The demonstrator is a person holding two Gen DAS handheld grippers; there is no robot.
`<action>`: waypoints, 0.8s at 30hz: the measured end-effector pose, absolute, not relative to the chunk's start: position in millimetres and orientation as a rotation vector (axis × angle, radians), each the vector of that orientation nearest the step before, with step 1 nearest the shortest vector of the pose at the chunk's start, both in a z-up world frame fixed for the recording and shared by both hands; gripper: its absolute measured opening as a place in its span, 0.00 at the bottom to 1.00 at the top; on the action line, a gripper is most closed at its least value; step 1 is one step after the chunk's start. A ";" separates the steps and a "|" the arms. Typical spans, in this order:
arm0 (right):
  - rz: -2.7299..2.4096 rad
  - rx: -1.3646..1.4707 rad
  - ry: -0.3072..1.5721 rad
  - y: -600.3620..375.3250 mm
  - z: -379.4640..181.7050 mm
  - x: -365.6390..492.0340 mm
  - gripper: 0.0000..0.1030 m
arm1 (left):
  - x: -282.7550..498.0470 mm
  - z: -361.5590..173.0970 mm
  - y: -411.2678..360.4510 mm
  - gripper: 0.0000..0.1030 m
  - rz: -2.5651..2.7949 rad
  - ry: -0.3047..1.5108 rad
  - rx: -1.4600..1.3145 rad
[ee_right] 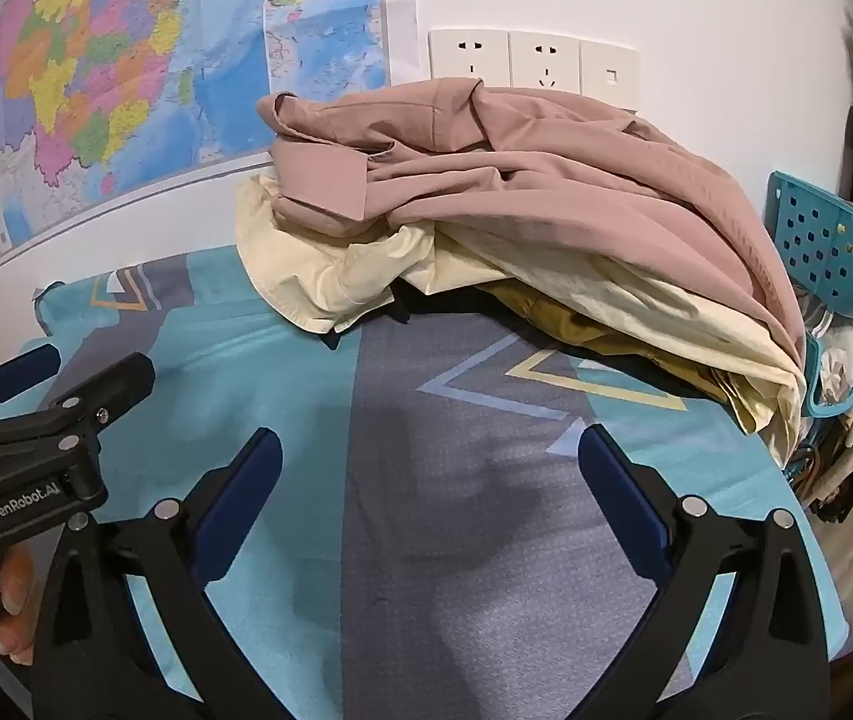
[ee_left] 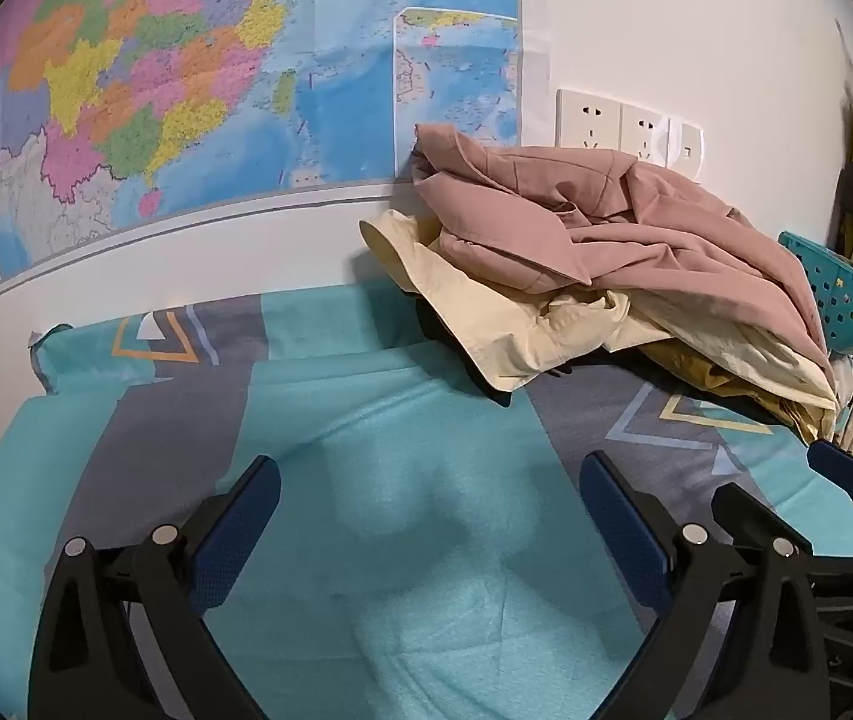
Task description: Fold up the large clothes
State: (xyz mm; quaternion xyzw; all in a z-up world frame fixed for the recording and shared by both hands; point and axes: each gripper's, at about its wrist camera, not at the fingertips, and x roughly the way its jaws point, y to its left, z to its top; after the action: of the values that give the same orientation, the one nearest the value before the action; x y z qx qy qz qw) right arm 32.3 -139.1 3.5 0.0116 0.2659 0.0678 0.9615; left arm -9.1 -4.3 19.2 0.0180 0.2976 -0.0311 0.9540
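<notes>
Black hand-held gripper (ee_right: 429,462), blue pads (ee_right: 240,480), silver screws, "GenRobot.AI" marking.

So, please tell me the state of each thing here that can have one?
Left gripper: fingers wide open, empty, above the bedsheet.
Right gripper: fingers wide open, empty.
Pink garment: crumpled, unfolded, on top of the pile.
Cream garment: crumpled, under the pink one.
Mustard garment: mostly buried.
Wall sockets: nothing plugged in.

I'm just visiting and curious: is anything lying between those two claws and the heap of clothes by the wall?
Nothing visible does. Both the left claw and the right claw stand open above bare patterned bedsheet, and only that sheet lies between them and the pile, whose pink garment sits on top over a cream garment.
</notes>
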 end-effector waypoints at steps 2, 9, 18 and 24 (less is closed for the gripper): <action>0.135 0.024 0.536 -139.6 3.6 32.0 0.95 | -9.8 19.0 -3.7 0.94 -0.061 0.600 0.037; 0.134 0.024 0.537 -141.1 3.7 32.1 0.95 | -11.0 19.3 -4.2 0.94 -0.065 0.596 0.035; 0.129 0.029 0.535 -141.9 4.2 30.6 0.95 | -12.9 19.8 -6.3 0.94 -0.063 0.592 0.033; 0.133 0.040 0.508 -143.5 3.8 28.9 0.95 | -12.7 19.5 -9.8 0.94 -0.066 0.593 0.032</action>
State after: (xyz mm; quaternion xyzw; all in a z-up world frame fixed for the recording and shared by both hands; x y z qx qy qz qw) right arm 28.9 -143.5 3.8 0.0196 0.2511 0.0655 0.9655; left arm -12.7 -9.8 19.5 0.0157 0.2921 -0.0323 0.9557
